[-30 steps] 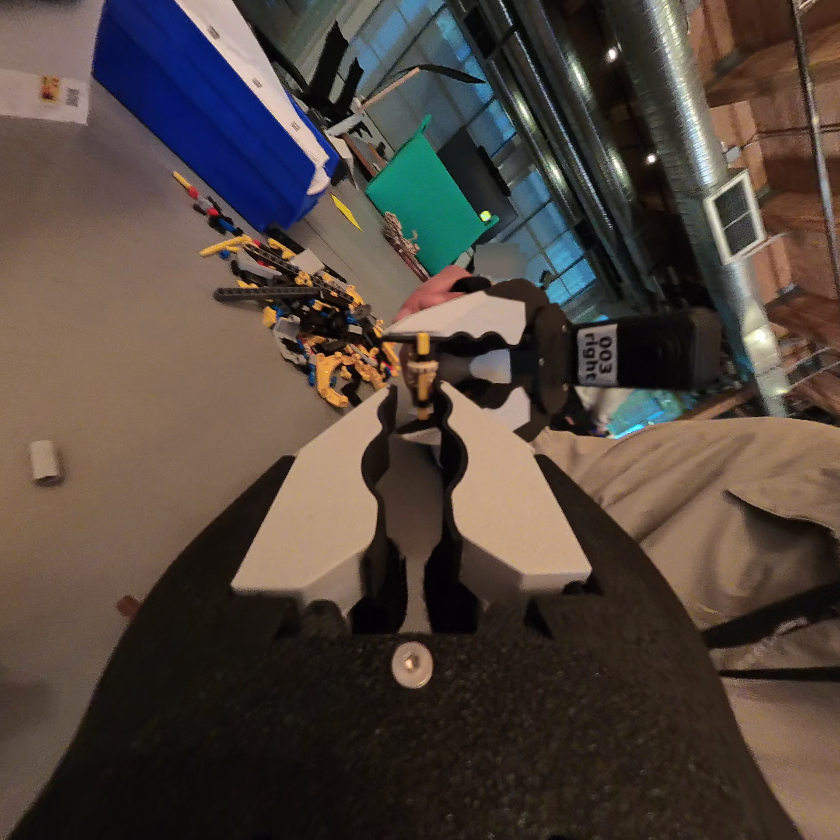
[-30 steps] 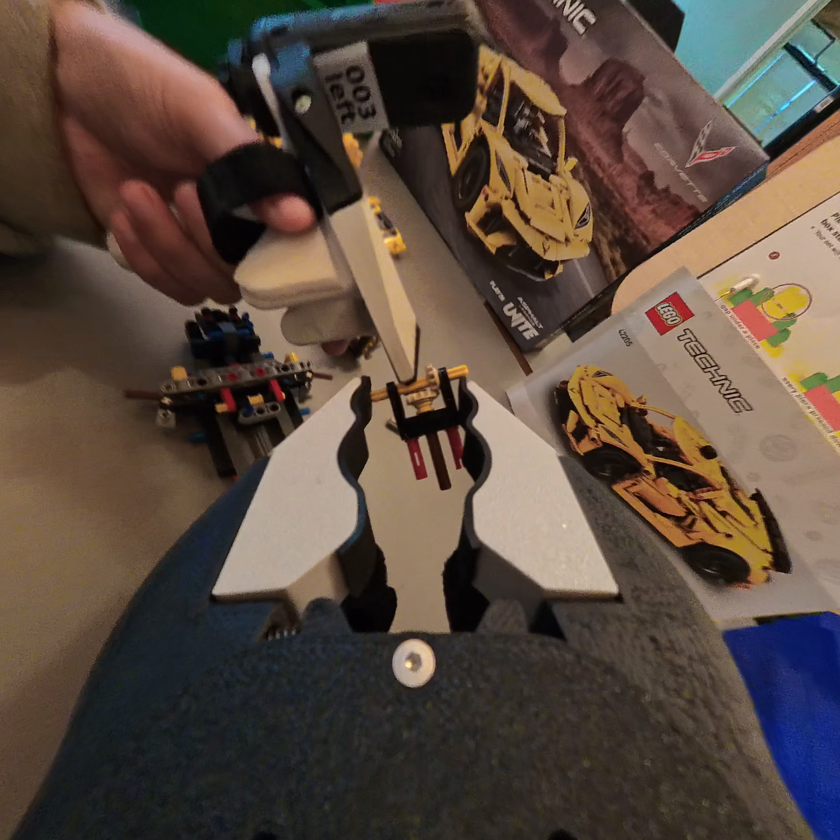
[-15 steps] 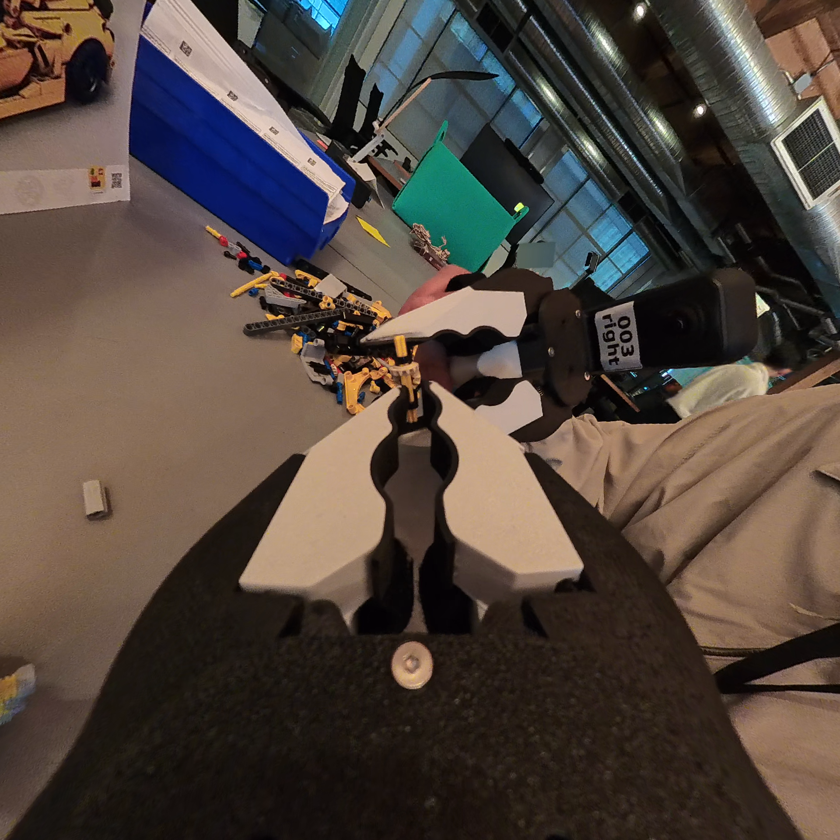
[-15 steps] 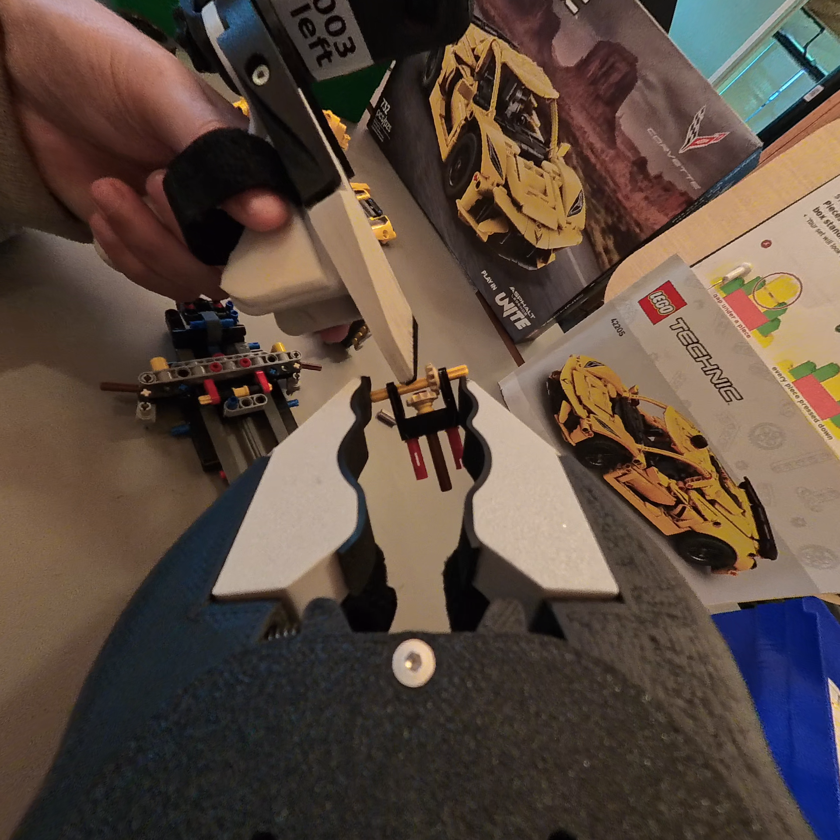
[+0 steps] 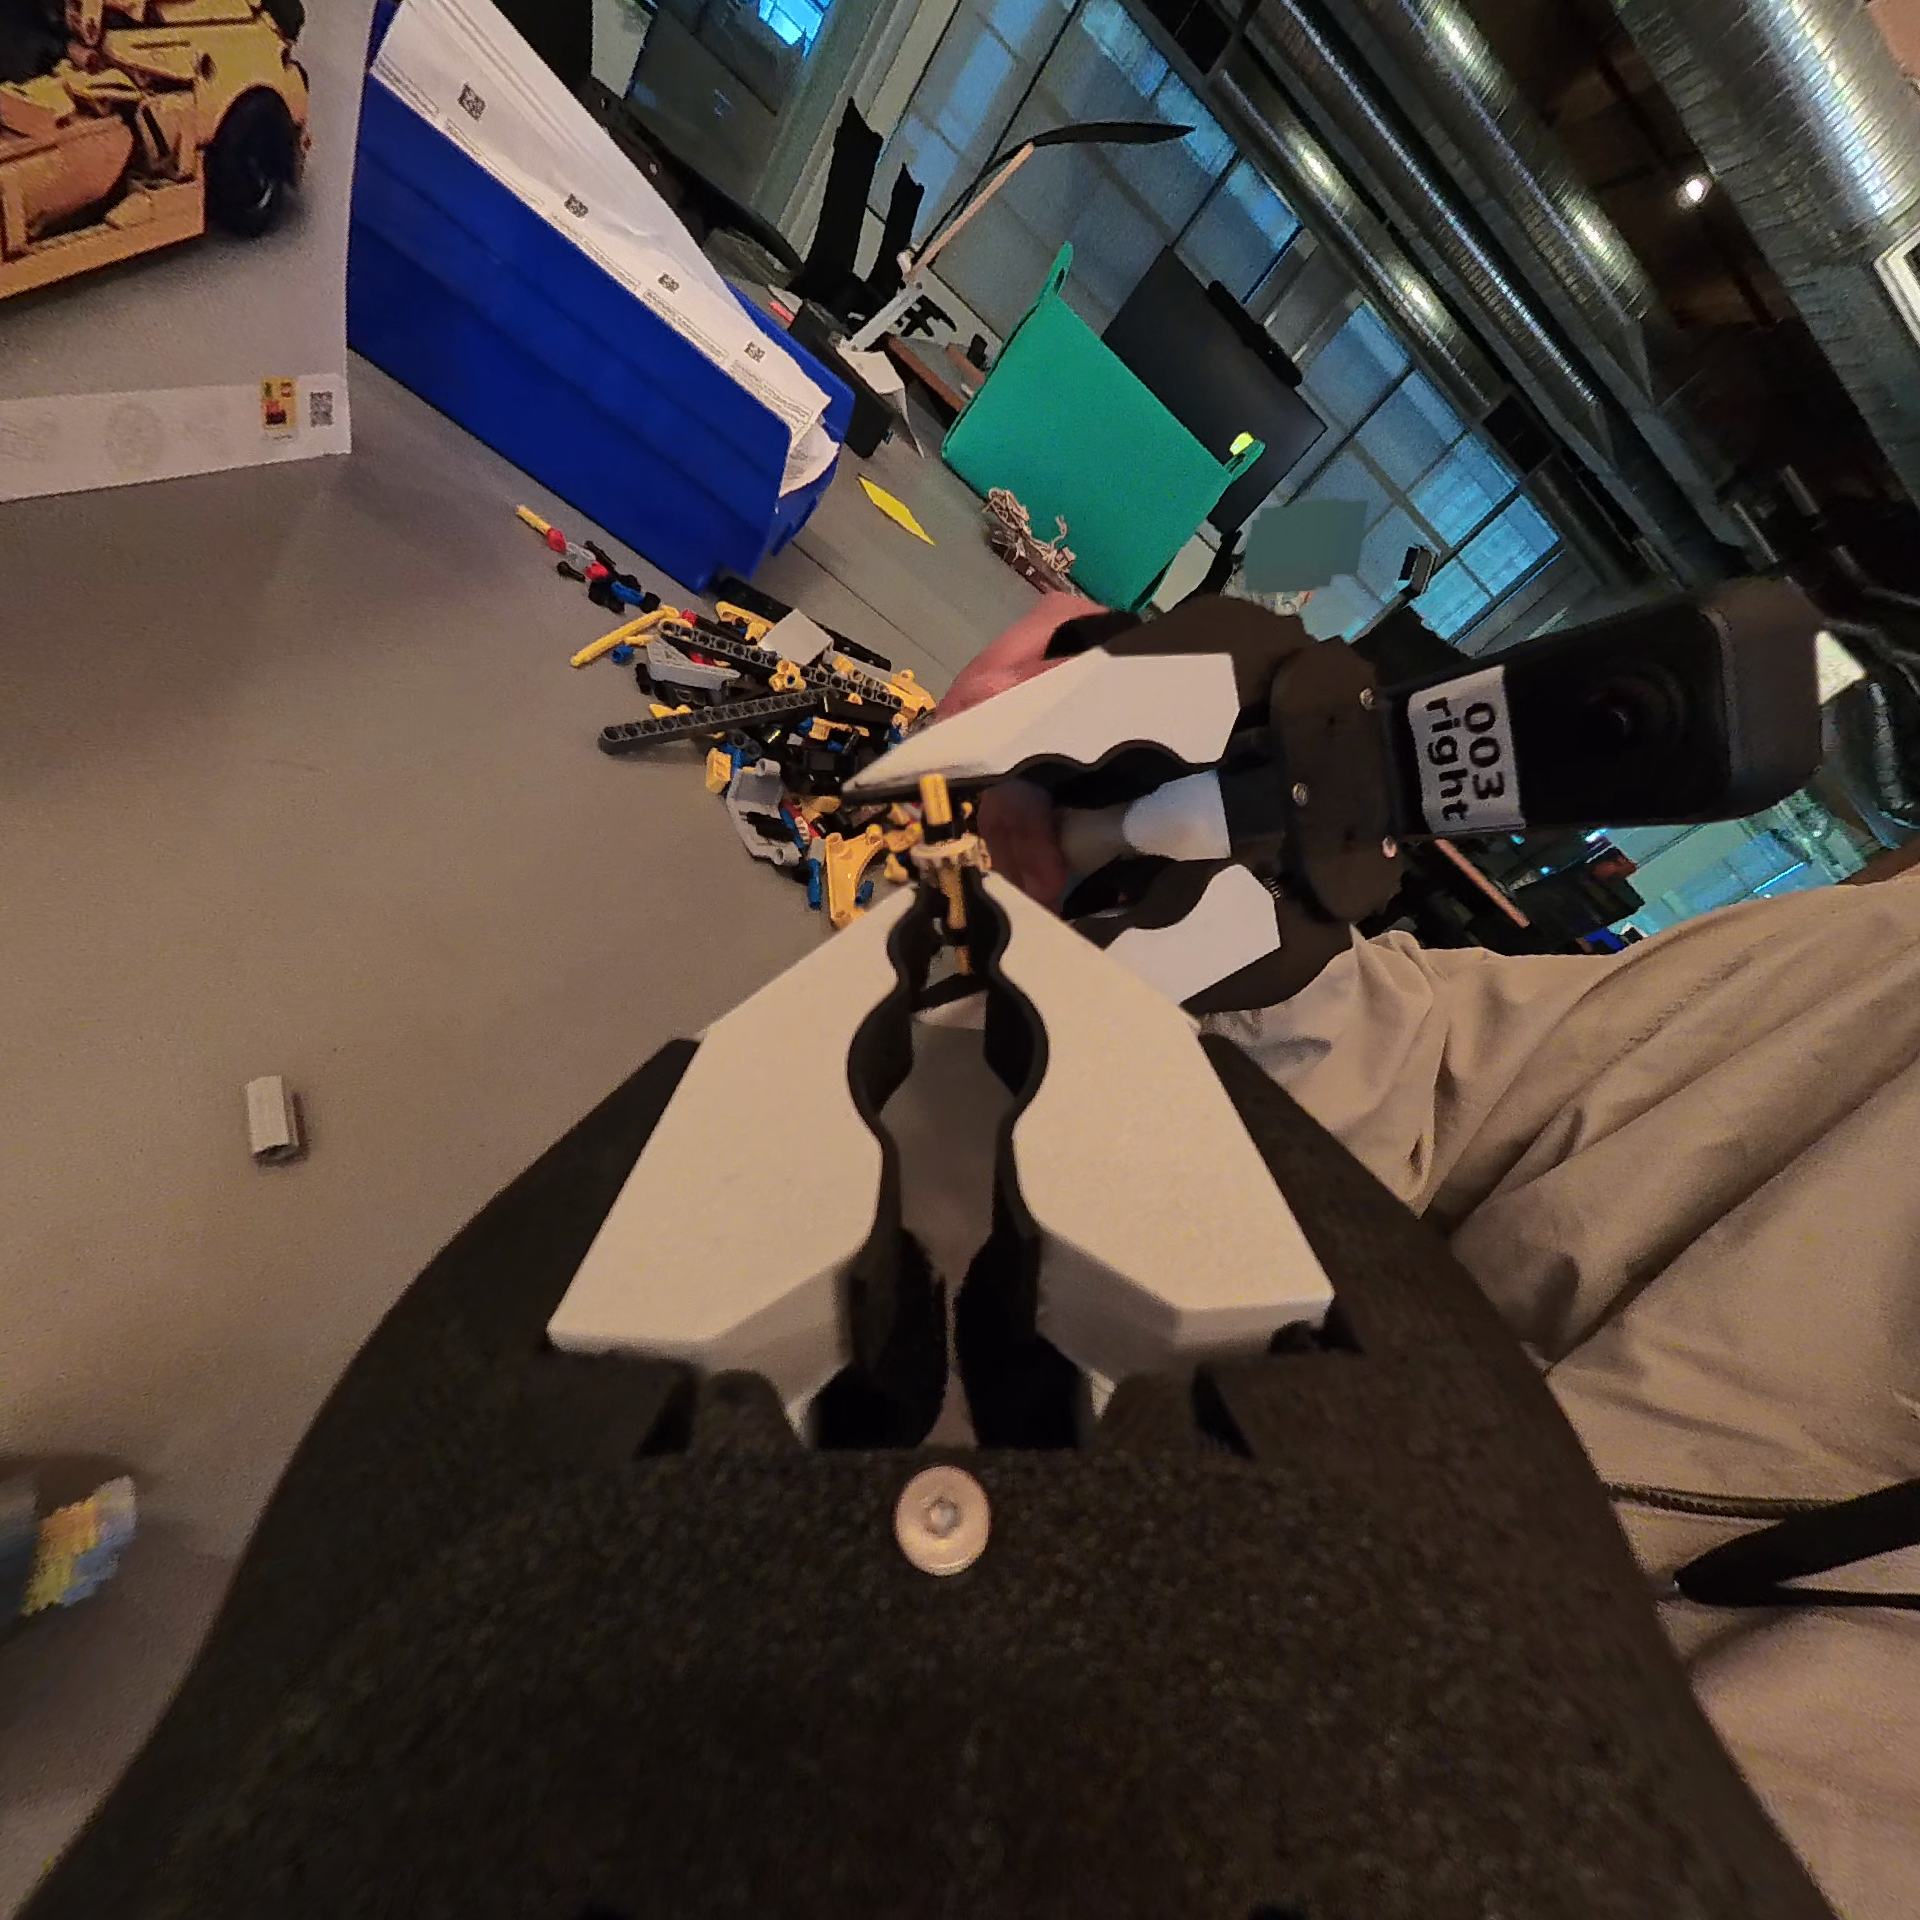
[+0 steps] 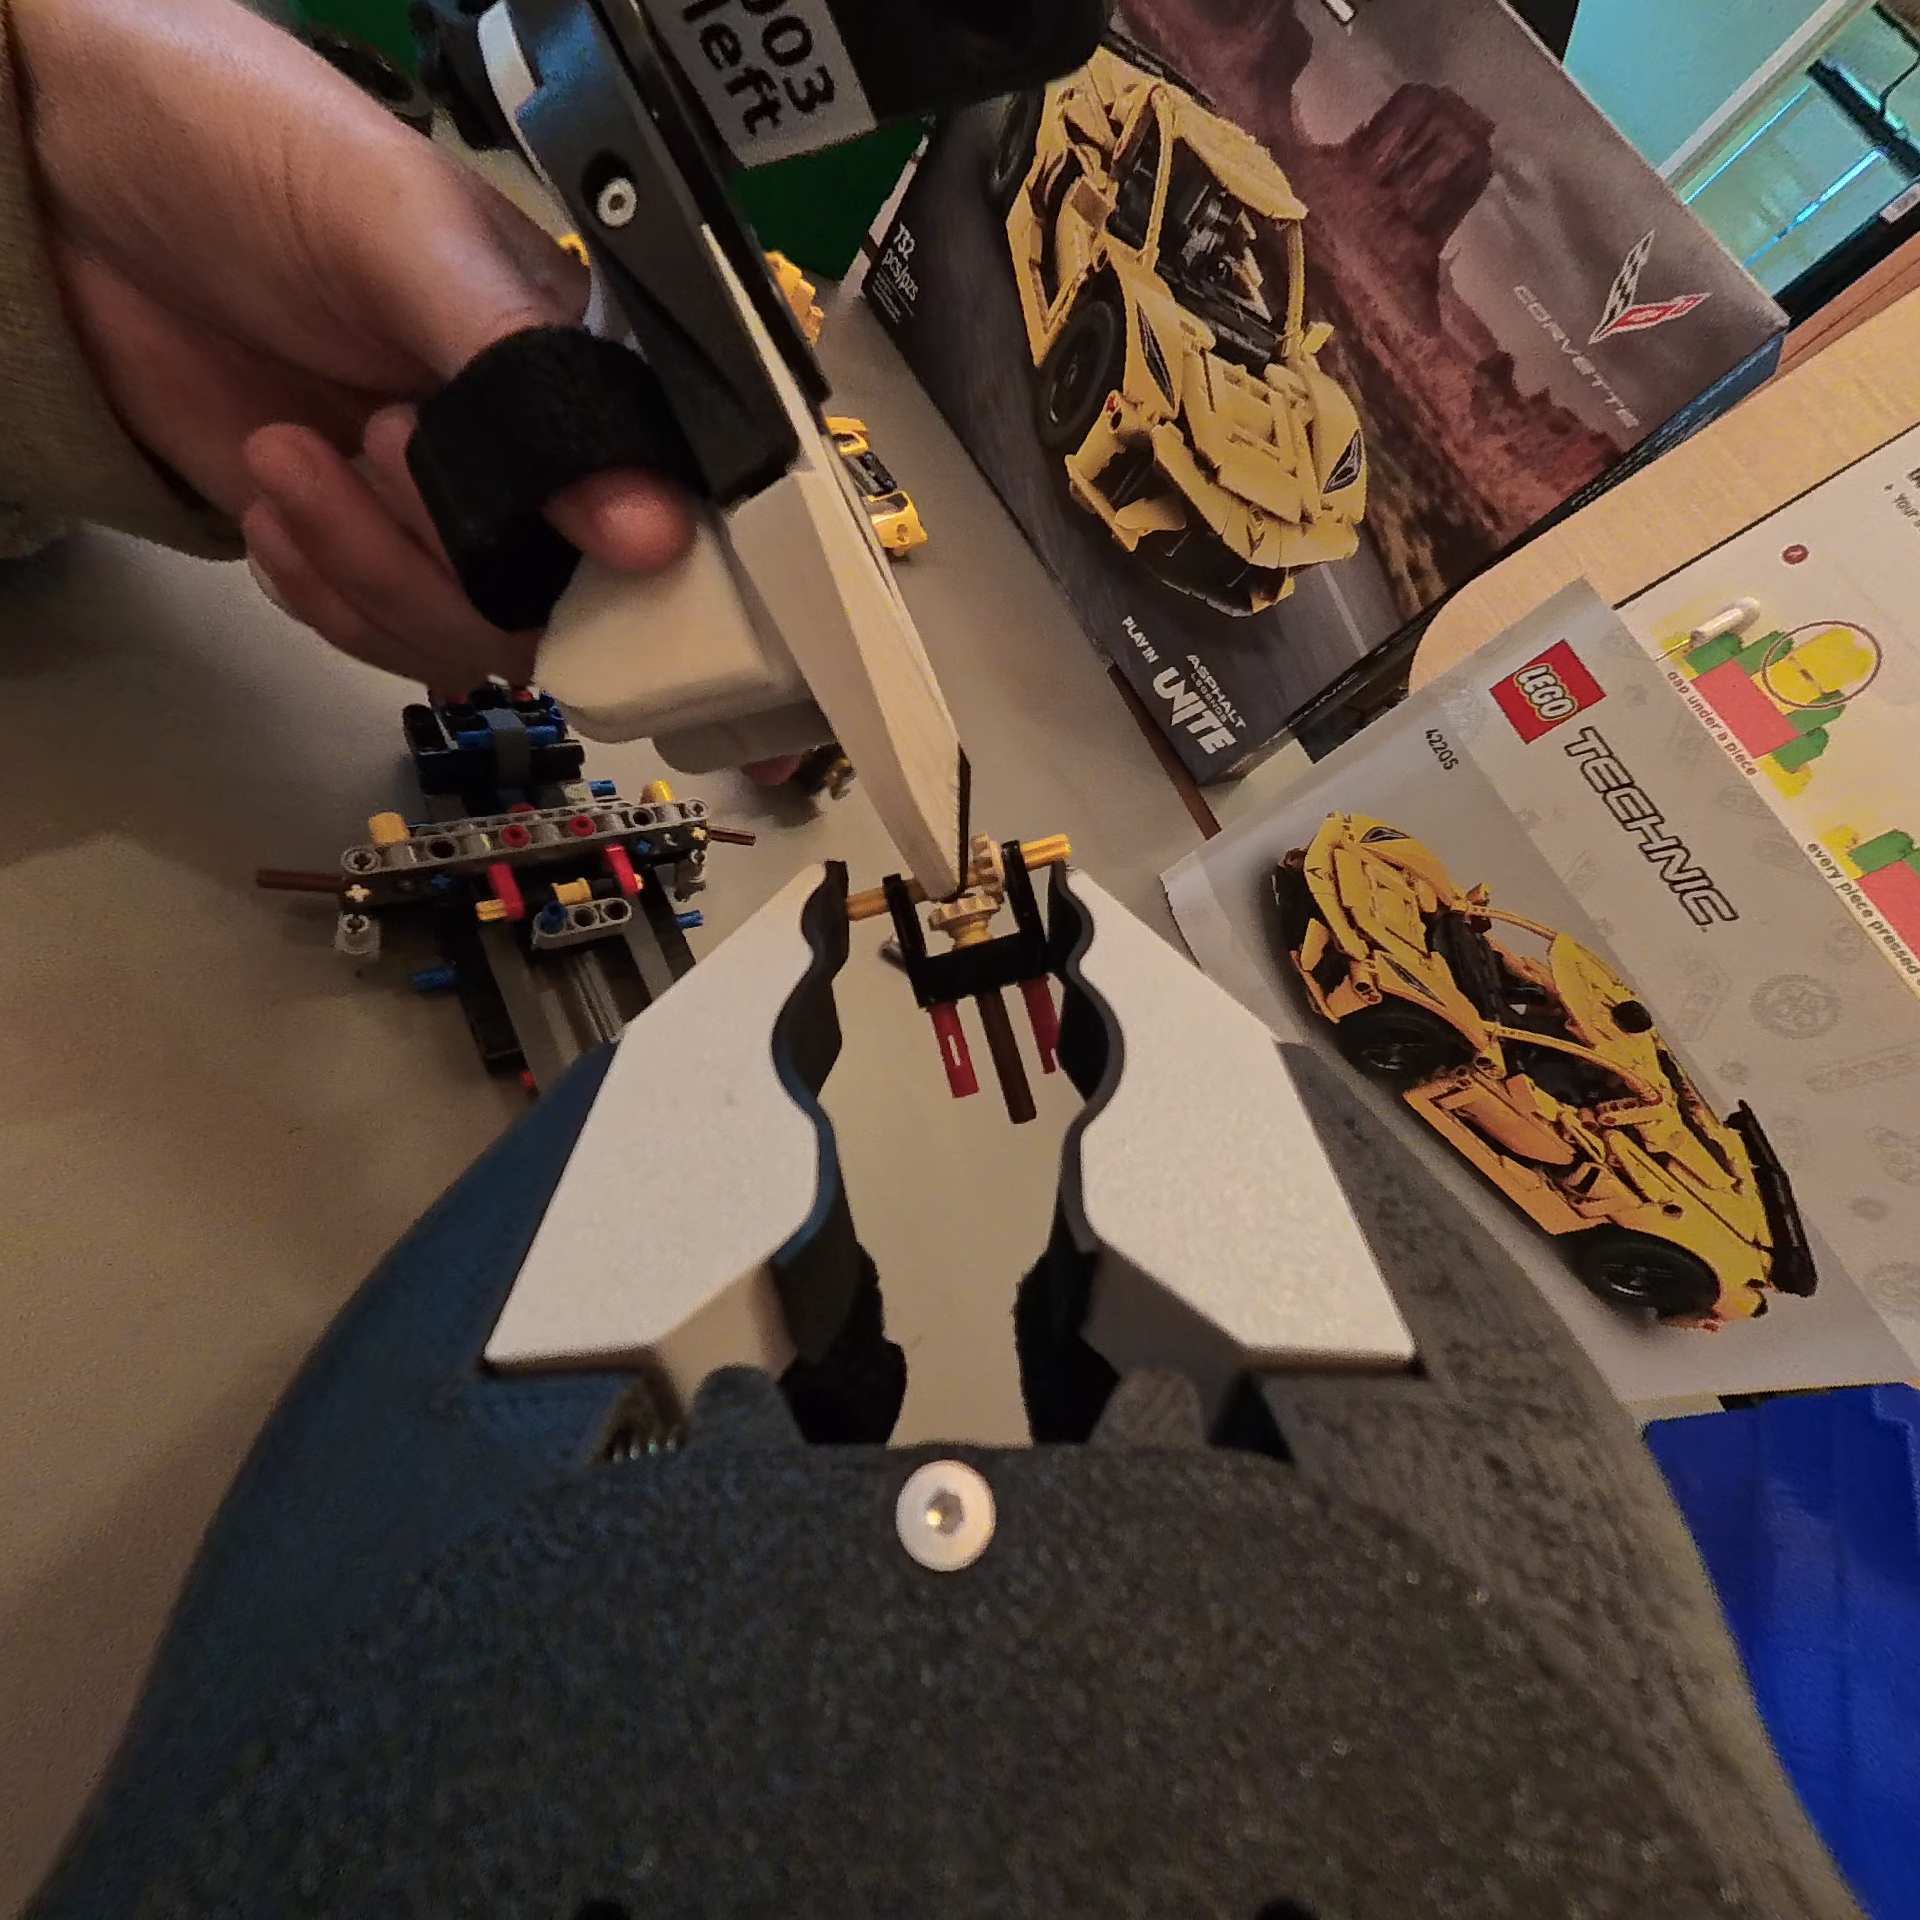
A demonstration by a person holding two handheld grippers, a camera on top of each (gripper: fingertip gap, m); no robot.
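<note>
Mid-assembly above the desk (image 6: 156, 1091): right tongs (image 6: 948, 914) clamped part-closed on small black frame subassembly (image 6: 982, 961) with yellow axle (image 5: 938, 831), left tongs (image 5: 948, 902) pinched nearly closed on that axle by tan gear (image 6: 961, 914); next probably fine axial push, alignment held.

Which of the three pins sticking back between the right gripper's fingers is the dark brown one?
The middle pin. It is dark brown and reaches farthest back, with a red pin on one side and another red pin on the other.
</note>
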